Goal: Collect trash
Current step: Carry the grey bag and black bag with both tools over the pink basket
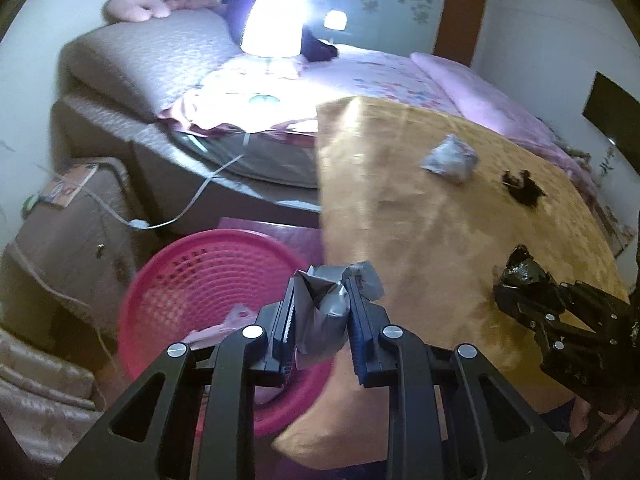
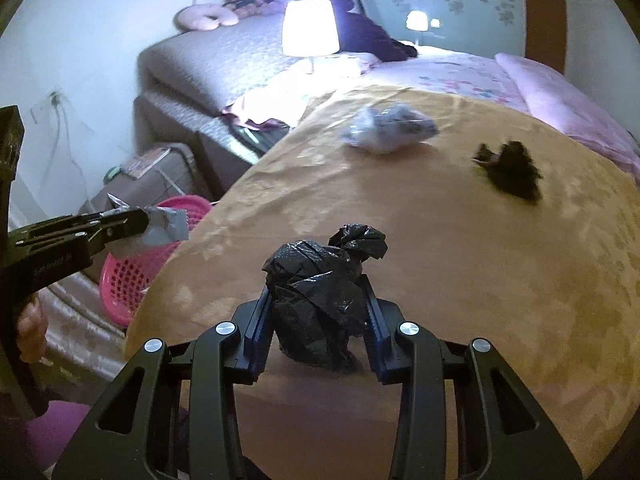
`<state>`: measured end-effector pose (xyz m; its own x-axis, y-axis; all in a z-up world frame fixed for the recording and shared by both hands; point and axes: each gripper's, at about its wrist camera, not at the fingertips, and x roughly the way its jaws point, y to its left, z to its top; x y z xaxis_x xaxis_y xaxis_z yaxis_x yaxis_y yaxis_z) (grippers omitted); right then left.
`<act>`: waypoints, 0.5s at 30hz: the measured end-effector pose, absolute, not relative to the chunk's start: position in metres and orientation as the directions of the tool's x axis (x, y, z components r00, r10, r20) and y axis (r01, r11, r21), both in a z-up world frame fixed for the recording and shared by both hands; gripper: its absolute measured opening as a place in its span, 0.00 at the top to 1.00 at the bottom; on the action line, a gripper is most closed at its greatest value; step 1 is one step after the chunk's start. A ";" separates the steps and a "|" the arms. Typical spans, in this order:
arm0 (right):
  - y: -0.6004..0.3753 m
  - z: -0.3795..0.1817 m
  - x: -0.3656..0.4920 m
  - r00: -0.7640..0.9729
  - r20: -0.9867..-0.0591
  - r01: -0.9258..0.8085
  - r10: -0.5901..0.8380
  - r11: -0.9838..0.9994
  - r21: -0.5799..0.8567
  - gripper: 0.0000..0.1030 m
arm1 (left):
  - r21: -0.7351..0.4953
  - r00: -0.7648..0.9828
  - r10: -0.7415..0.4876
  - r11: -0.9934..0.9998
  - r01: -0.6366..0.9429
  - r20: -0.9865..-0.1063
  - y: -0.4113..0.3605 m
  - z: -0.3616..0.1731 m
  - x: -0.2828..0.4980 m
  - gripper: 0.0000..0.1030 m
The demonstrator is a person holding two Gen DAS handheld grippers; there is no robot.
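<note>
While both loads were mid-carry, left gripper clamped on grey wad near basket, right gripper clamped on black wad over table; next likely: release over basket.

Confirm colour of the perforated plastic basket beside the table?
Bright pink perforated plastic basket, solid colour with a grid of holes; clearest in the left wrist view.

A basket sits left of the table, bed behind.
</note>
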<state>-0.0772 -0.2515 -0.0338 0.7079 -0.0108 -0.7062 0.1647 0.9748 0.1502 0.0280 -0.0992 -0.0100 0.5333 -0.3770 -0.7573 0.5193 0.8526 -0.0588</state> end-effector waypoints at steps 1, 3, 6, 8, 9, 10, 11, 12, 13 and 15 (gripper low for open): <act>-0.247 -0.033 -0.074 0.707 -0.707 0.152 -0.003 0.977 0.148 0.63 | -0.053 0.540 -0.368 0.858 0.510 -0.757 -0.095 -0.010 0.029 0.79; -0.238 -0.031 -0.067 0.707 -0.707 0.127 0.009 0.982 0.139 0.63 | -0.049 0.550 -0.352 0.871 0.490 -0.757 -0.087 -0.010 0.032 0.79; -0.224 -0.026 -0.057 0.711 -0.703 0.092 0.022 0.988 0.124 0.63 | -0.048 0.563 -0.322 0.894 0.446 -0.761 -0.070 -0.013 0.038 0.79; -0.217 -0.024 -0.051 0.711 -0.702 0.071 0.035 0.990 0.121 0.63 | -0.048 0.568 -0.309 0.903 0.427 -0.763 -0.061 -0.015 0.040 0.79; -0.214 -0.023 -0.048 0.711 -0.702 0.063 0.044 0.990 0.125 0.63 | -0.045 0.572 -0.300 0.908 0.416 -0.763 -0.057 -0.016 0.042 0.79; -0.209 -0.021 -0.044 0.710 -0.702 0.048 0.058 0.990 0.131 0.63 | -0.040 0.577 -0.290 0.913 0.406 -0.764 -0.053 -0.017 0.044 0.79; -0.205 -0.021 -0.040 0.710 -0.701 0.036 0.066 0.991 0.130 0.63 | -0.035 0.581 -0.280 0.917 0.396 -0.764 -0.050 -0.018 0.045 0.79; -0.200 -0.020 -0.037 0.710 -0.700 0.025 0.070 0.992 0.125 0.63 | -0.033 0.583 -0.274 0.921 0.389 -0.765 -0.047 -0.019 0.047 0.79; -0.193 -0.019 -0.032 0.710 -0.700 0.009 0.080 0.993 0.122 0.63 | -0.034 0.583 -0.270 0.923 0.383 -0.766 -0.045 -0.020 0.048 0.79; -0.186 -0.019 -0.026 0.707 -0.700 -0.009 0.095 0.992 0.125 0.63 | -0.029 0.586 -0.257 0.929 0.368 -0.768 -0.041 -0.022 0.051 0.79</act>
